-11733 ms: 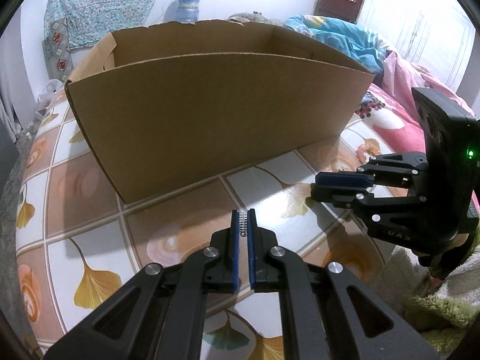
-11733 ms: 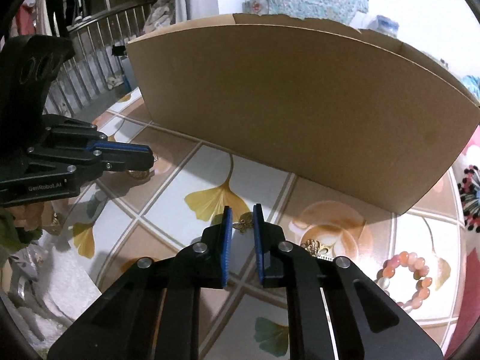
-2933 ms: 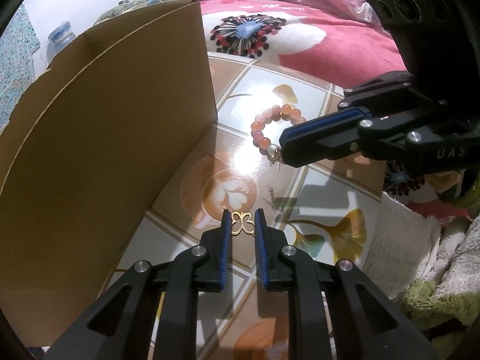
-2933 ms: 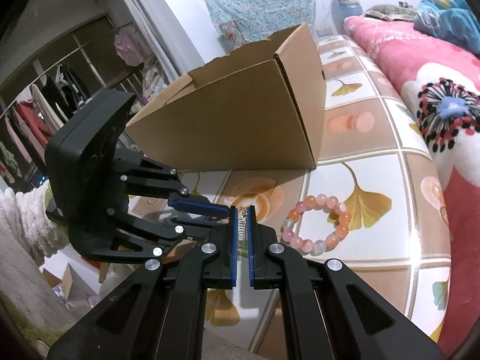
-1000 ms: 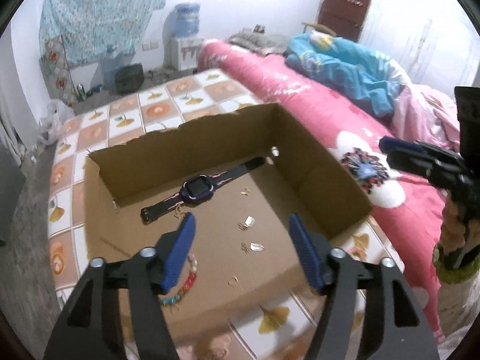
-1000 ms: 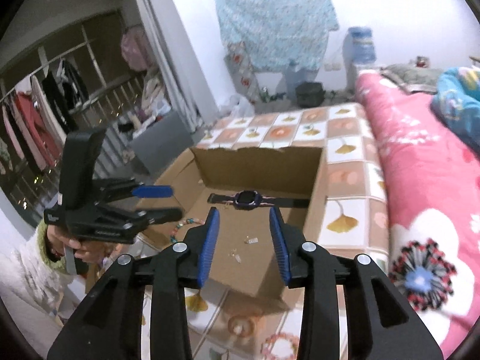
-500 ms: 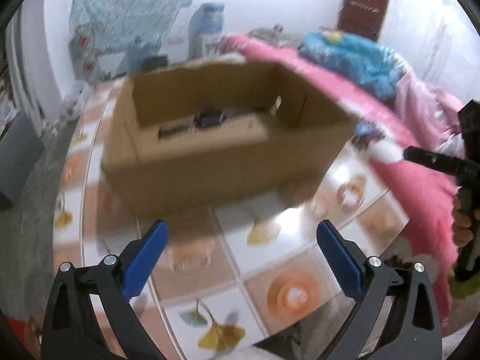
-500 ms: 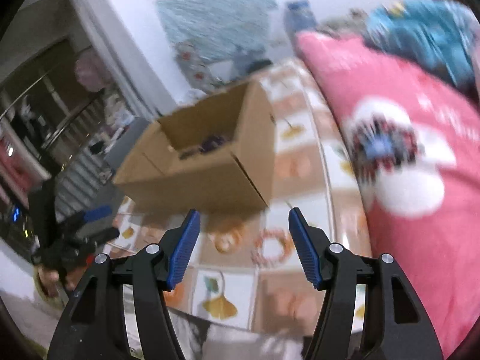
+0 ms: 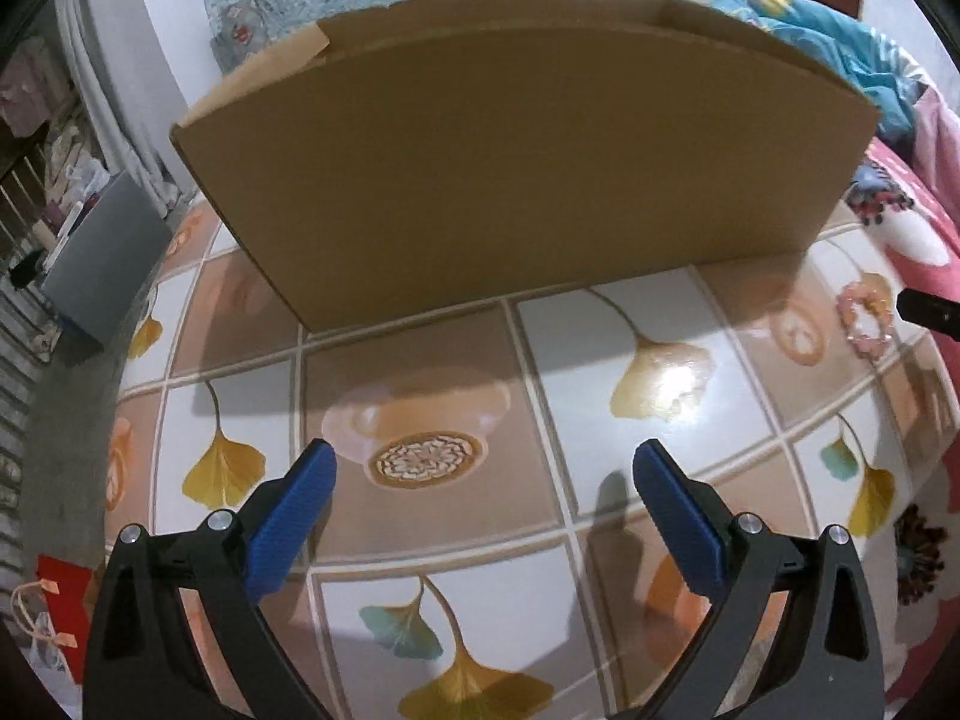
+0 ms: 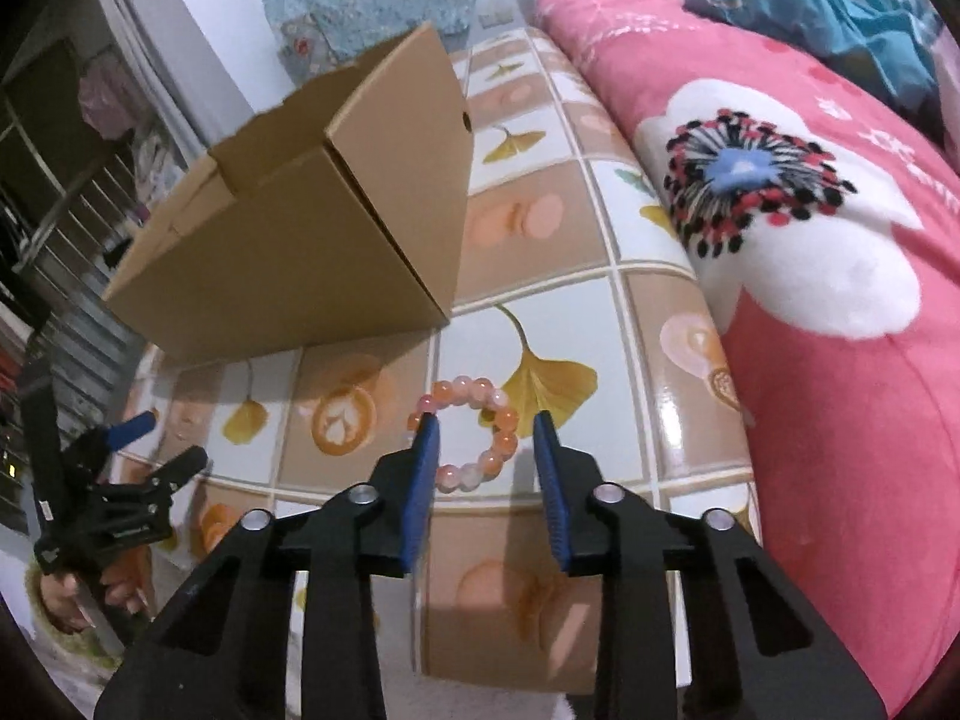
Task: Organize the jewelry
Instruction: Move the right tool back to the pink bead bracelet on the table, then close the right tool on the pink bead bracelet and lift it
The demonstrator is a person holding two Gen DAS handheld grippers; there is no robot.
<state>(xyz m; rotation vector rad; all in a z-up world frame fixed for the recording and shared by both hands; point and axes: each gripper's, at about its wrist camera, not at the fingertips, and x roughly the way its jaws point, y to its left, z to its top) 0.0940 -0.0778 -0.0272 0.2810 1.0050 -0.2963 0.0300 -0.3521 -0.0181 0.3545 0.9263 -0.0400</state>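
A pink and orange bead bracelet lies on the tiled floor, also visible far right in the left wrist view. My right gripper is open and hovers just above and around the bracelet, empty. My left gripper is wide open and empty, low over the tiles in front of the cardboard box; it also shows at the left of the right wrist view. The box stands upright beyond the bracelet; its inside is hidden.
A pink flowered blanket on a bed borders the floor on the right. A grey box and a metal rack stand to the left. A red bag lies at the lower left. Tiled floor lies before the box.
Both grippers dropped from above the box down to floor level. The right gripper came down over the bead bracelet. Both stay open.
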